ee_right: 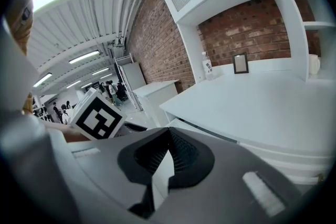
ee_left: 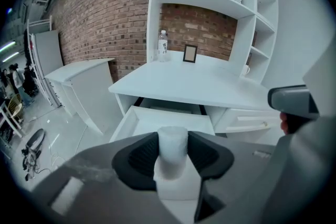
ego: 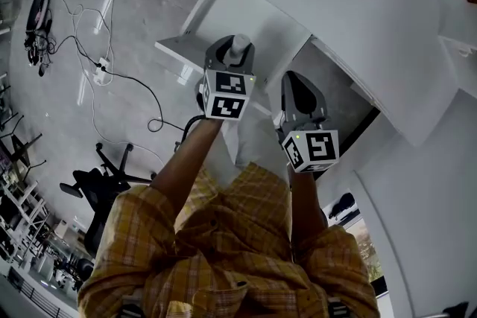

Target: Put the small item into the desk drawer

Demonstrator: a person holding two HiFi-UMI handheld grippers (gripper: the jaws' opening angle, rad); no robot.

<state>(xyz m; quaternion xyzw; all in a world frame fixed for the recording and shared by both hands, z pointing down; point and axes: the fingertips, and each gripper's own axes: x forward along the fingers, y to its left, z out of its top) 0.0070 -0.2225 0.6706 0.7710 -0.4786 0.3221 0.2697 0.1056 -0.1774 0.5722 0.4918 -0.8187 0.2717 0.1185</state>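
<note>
My left gripper [ee_left: 172, 138] is shut on a small white cylinder [ee_left: 172, 148], which stands upright between the black pads. In the head view the same cylinder [ego: 240, 46] sticks up out of the left gripper [ego: 229, 59]. The desk drawer [ee_left: 131, 119] stands pulled open below the white desk top [ee_left: 194, 84], just ahead of the left jaws. My right gripper [ee_right: 168, 135] is shut with nothing in it and hovers to the right of the left one [ego: 299, 89], in front of the desk.
On the desk stand a clear bottle [ee_left: 163, 45] and a small picture frame [ee_left: 190, 53], under white shelves [ee_left: 231, 5]. A closed drawer with a handle [ee_left: 247, 124] sits right of the open one. Cables [ego: 104, 71] and an office chair [ego: 100, 182] are on the floor at left.
</note>
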